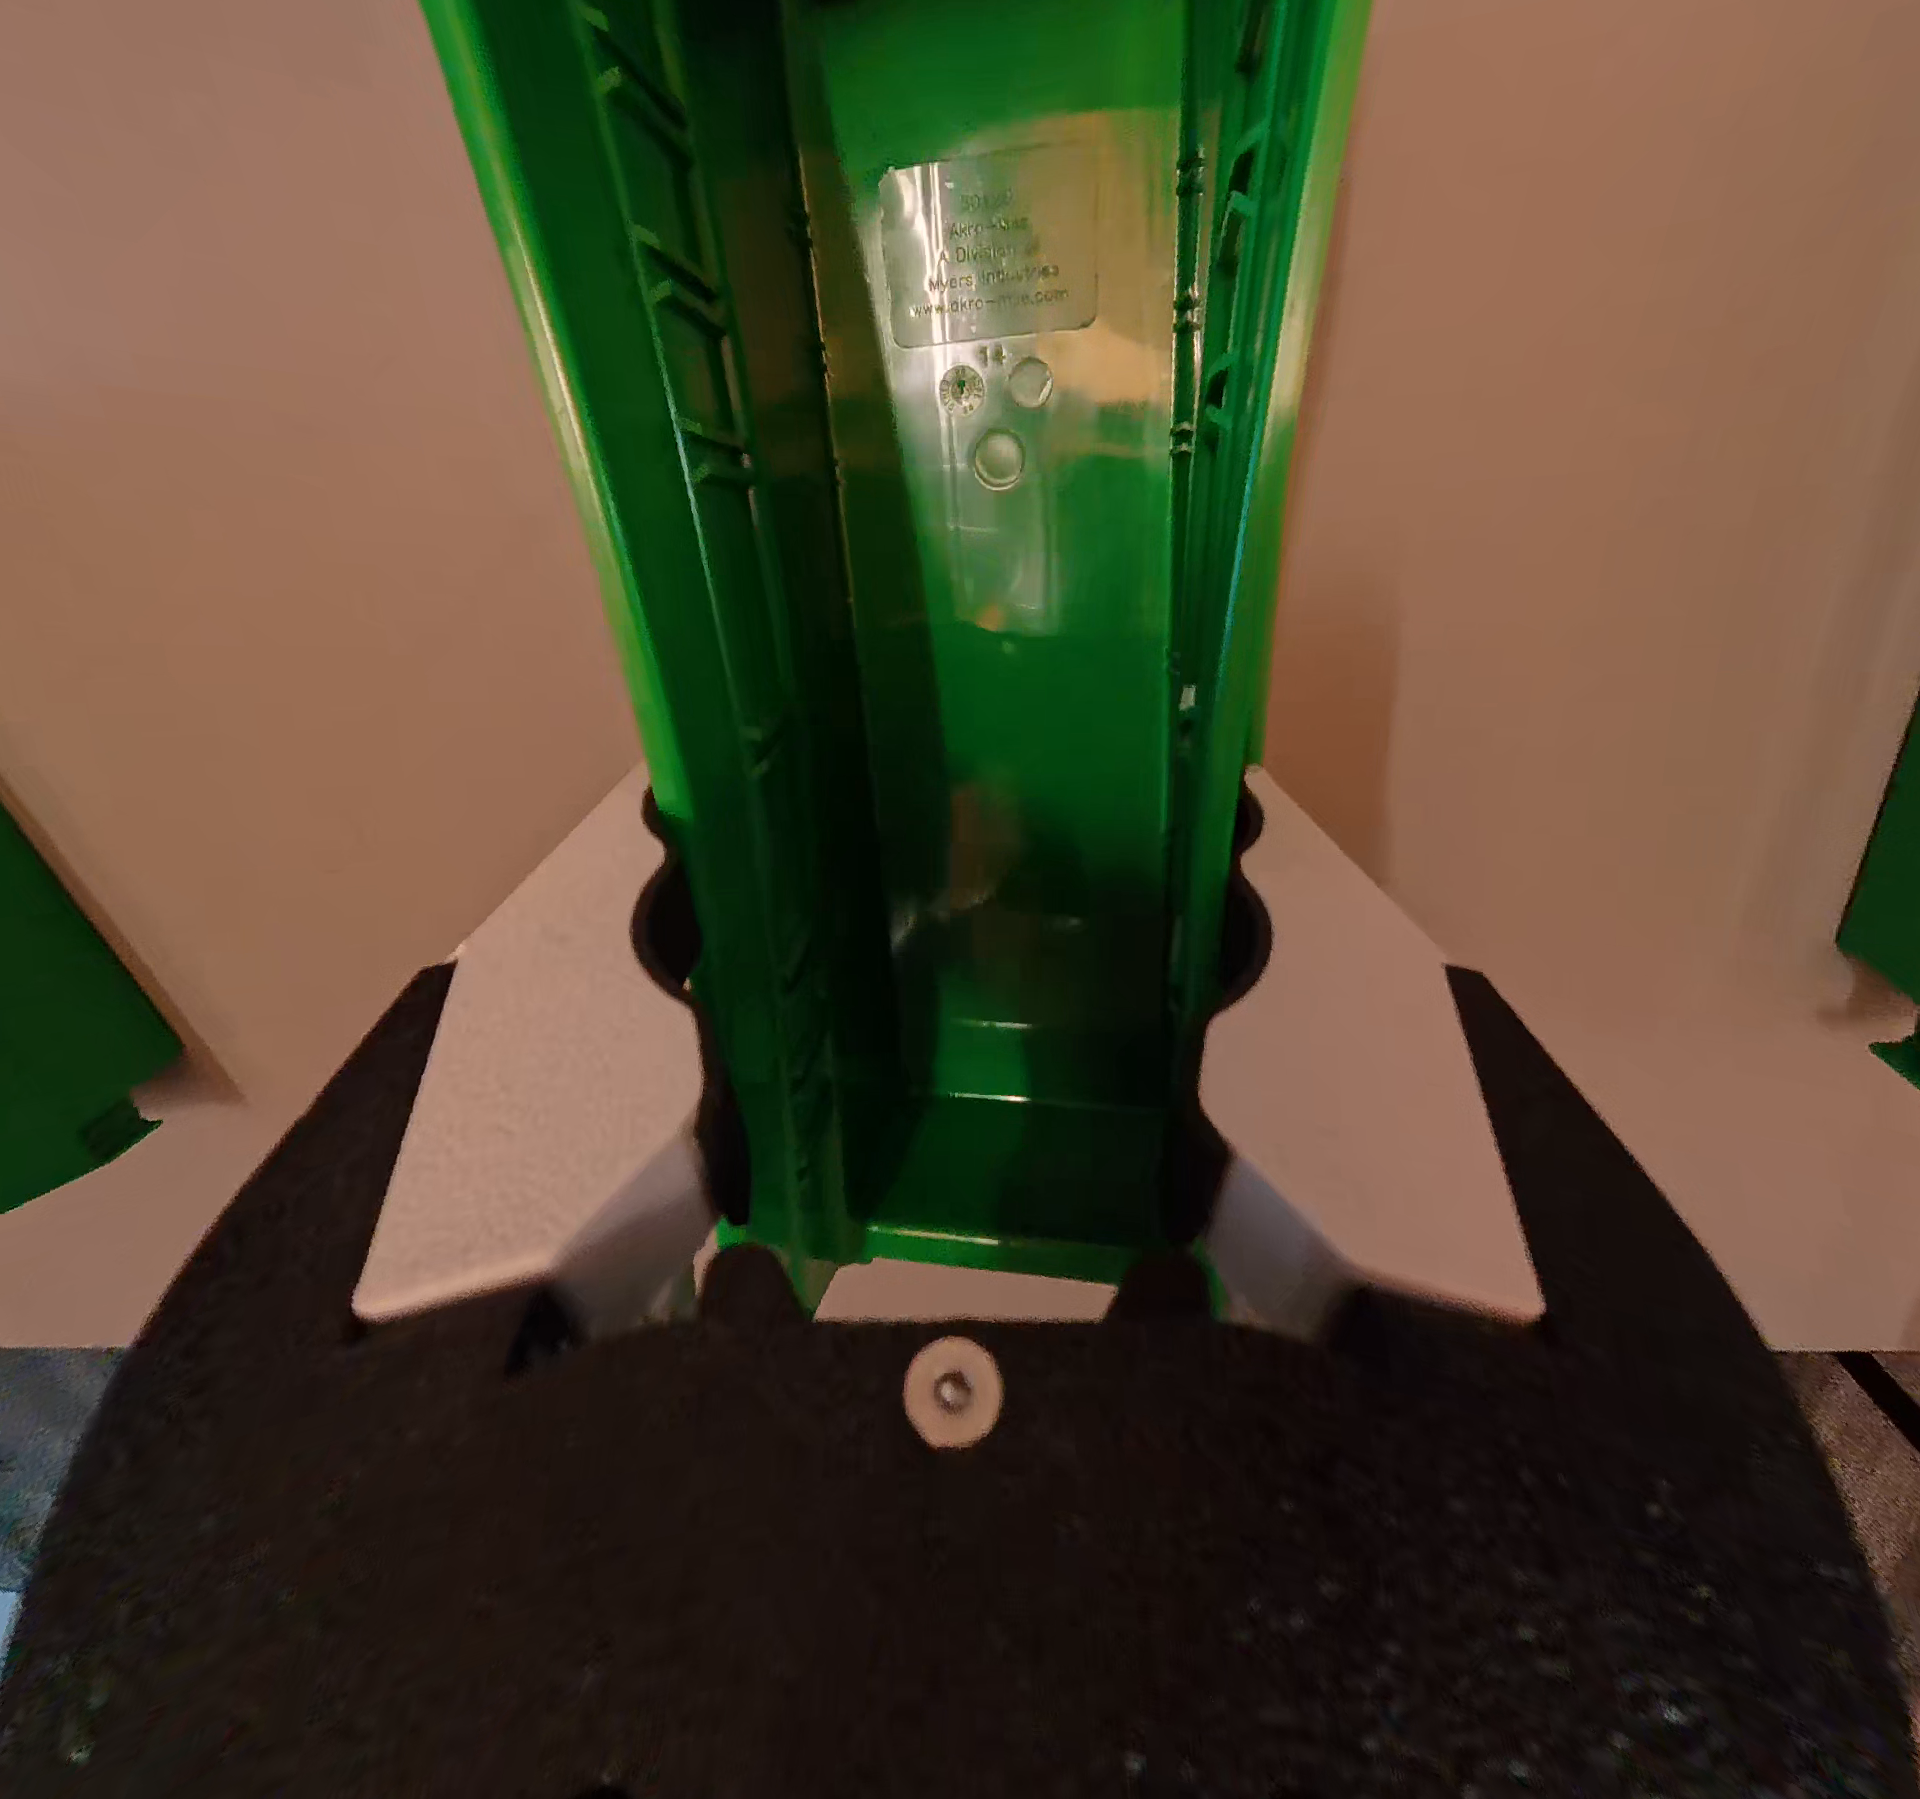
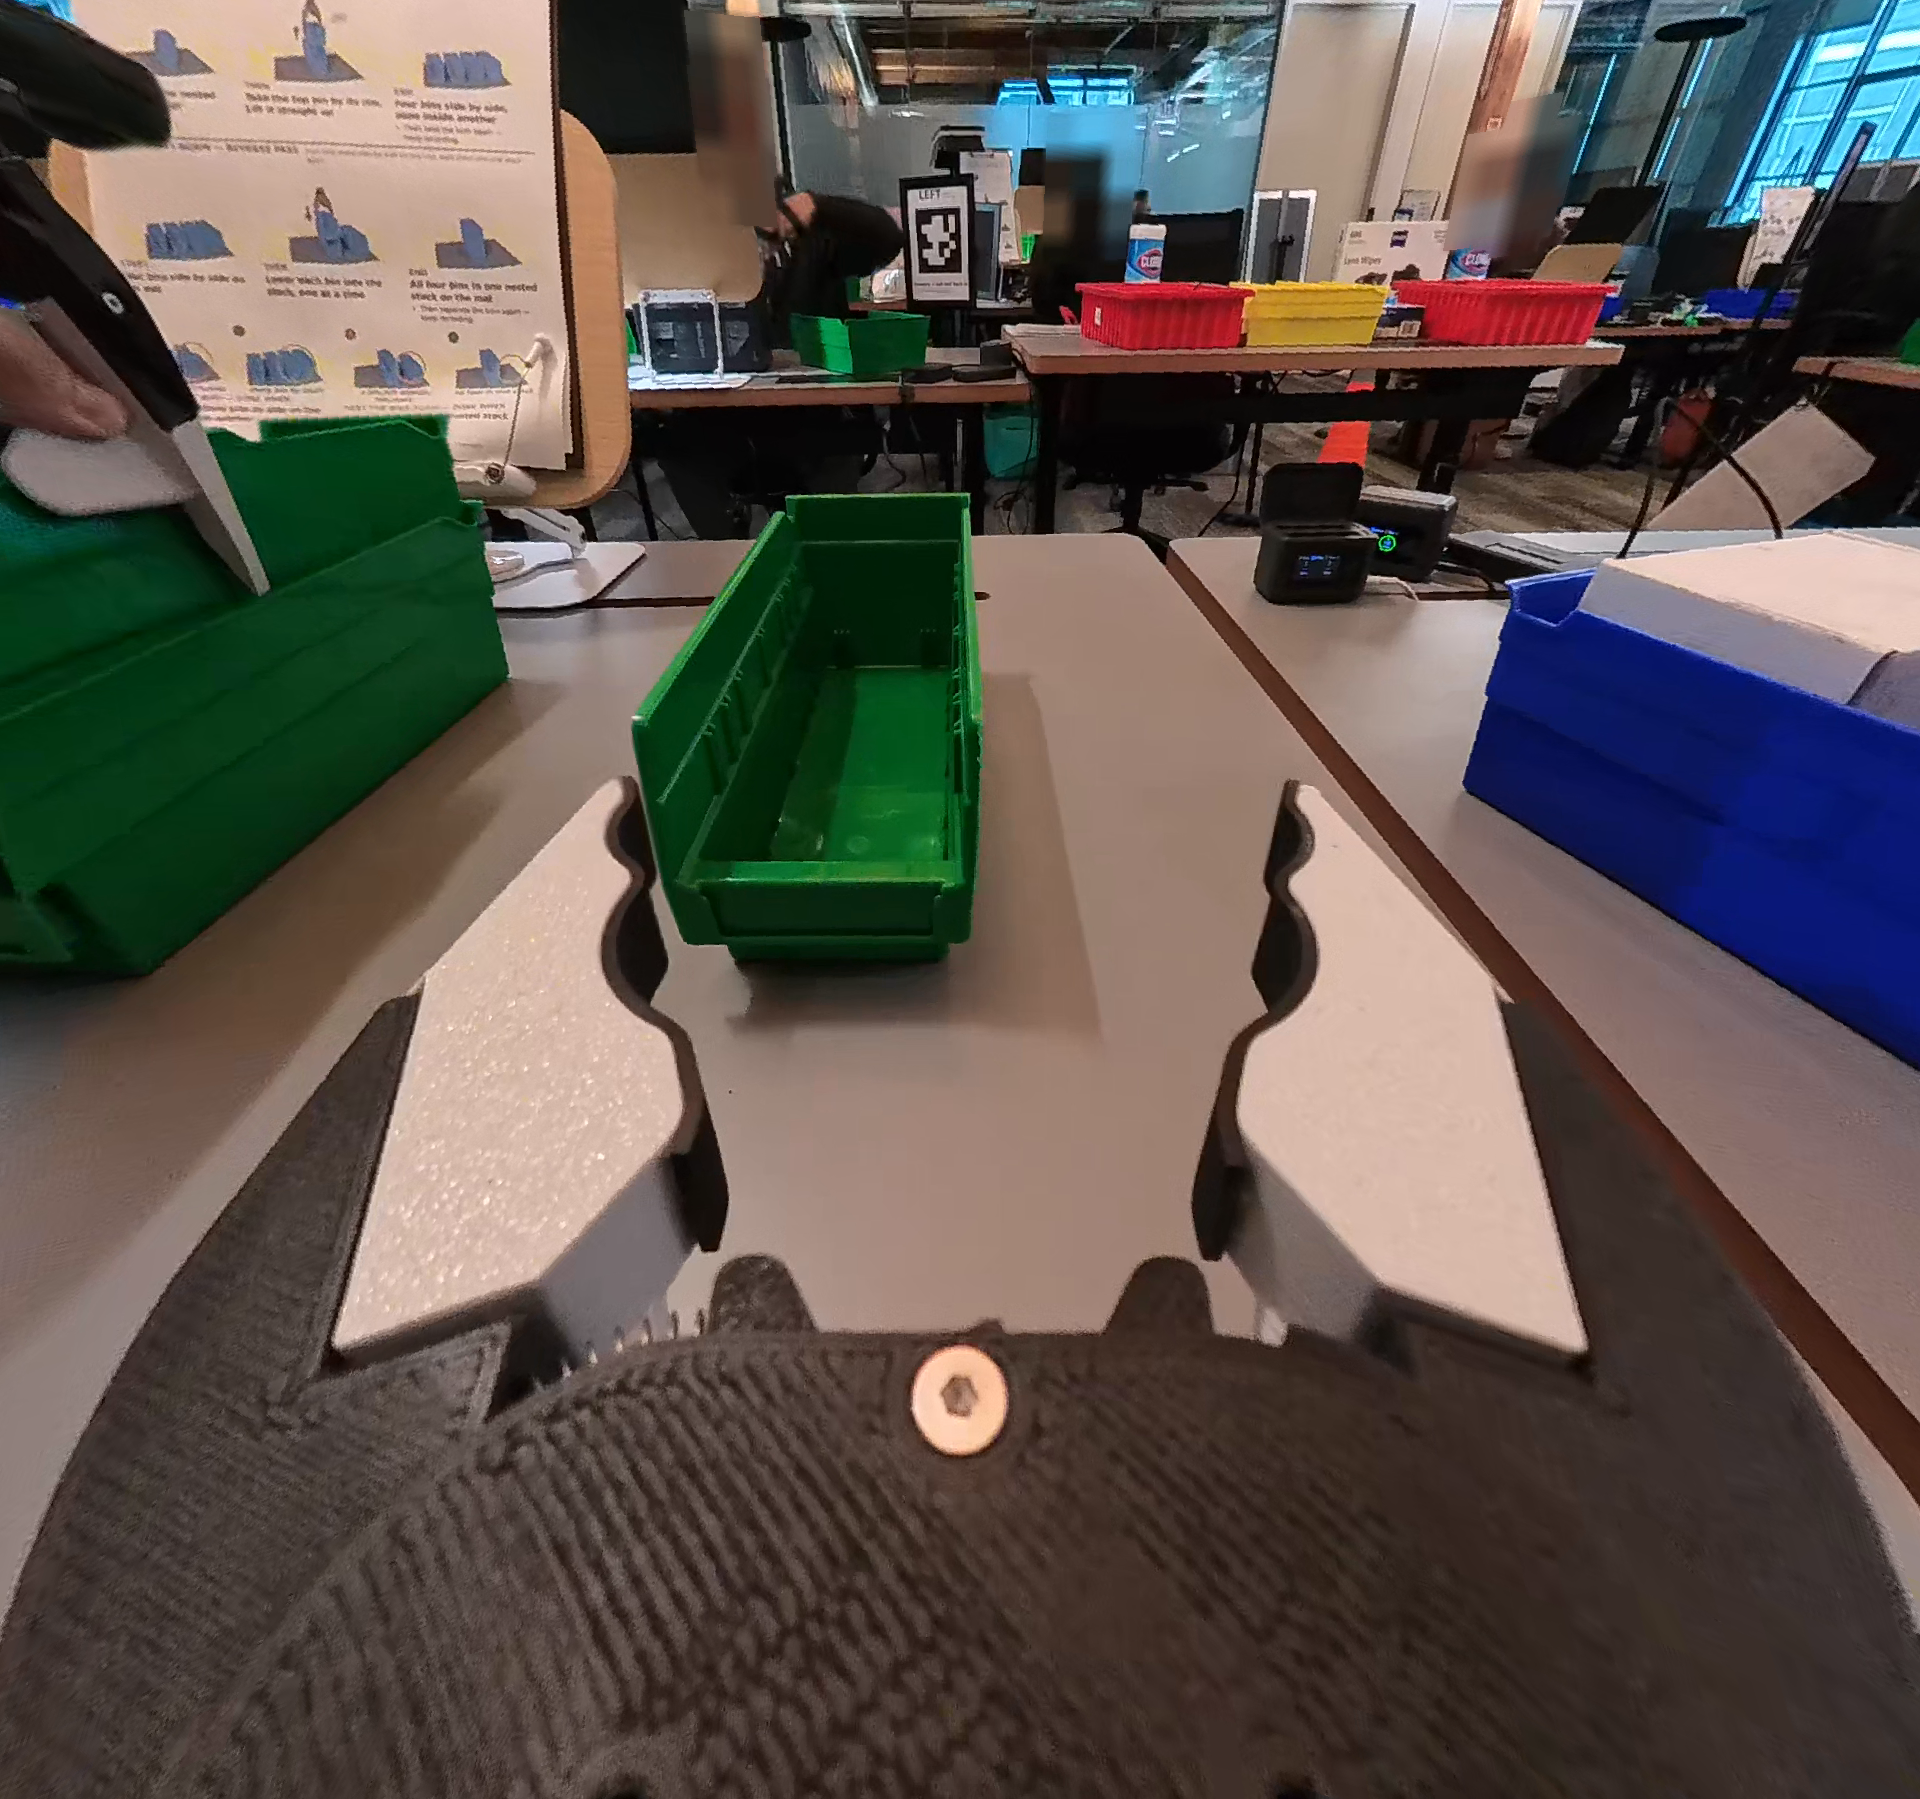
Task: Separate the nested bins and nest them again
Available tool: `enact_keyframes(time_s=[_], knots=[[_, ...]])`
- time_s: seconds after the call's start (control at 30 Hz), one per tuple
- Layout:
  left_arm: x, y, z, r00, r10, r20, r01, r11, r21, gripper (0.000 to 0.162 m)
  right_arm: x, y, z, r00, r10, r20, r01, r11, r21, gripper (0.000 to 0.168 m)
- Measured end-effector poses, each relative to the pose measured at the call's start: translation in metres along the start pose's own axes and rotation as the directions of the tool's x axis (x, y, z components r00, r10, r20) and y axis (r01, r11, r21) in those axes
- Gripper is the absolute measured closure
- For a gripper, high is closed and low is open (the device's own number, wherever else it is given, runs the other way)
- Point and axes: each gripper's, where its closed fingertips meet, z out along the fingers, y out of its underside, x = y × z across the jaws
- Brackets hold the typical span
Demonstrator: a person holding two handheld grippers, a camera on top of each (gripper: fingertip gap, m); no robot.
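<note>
A: Left gripper [image 1: 951, 1001] has its fingers clamped on both sides of a green bin [image 1: 997, 606], over the grey surface [image 1: 312, 502]

B: Right gripper [image 2: 961, 1011], fingers wide, holding nothing; a second green bin [image 2: 831, 762] sits just ahead on the surface

Moulded maker's plate (bin [image 1: 997, 606] floor)

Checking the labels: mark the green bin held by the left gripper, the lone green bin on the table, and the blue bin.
held green bin [image 1: 997, 606]: left wrist view, inner floor.
lone green bin [image 2: 862, 762]: right wrist view, inner floor.
blue bin [image 2: 1683, 793]: right wrist view, side wall.
</note>
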Motion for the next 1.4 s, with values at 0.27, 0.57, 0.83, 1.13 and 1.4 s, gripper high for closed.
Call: enact_keyframes(time_s=[0.27,0.57,0.83,1.13,1.4], knots=[[0.0,-0.001,0.0,1.0,-0.007,-0.015,0.007,1.0,-0.002,0.058,0.001,0.003,0.001,1.0,0.003,0.001,-0.003,1.0,-0.009,0.052],[0.002,0.0,0.003,1.0,0.016,-0.007,-0.016,1.0,-0.003,0.048,-0.005,0.006,0.003,1.0,-0.018,0.011,0.018,1.0,-0.017,0.051],[0.003,0.001,0.004,0.999,0.037,-0.022,-0.036,0.999,0.012,0.041,0.004,0.007,0.002,1.0,-0.011,-0.006,0.01,1.0,-0.021,0.052],[0.003,0.003,0.003,0.998,0.06,-0.031,-0.06,0.998,0.022,0.039,0.002,0.014,0.005,1.0,-0.023,-0.002,0.022,0.999,-0.04,0.051],[0.003,-0.004,0.001,0.999,0.043,-0.027,-0.038,0.989,0.143,0.048,0.008,0.014,0.005,1.0,-0.019,-0.014,0.018,0.999,-0.038,0.052]])
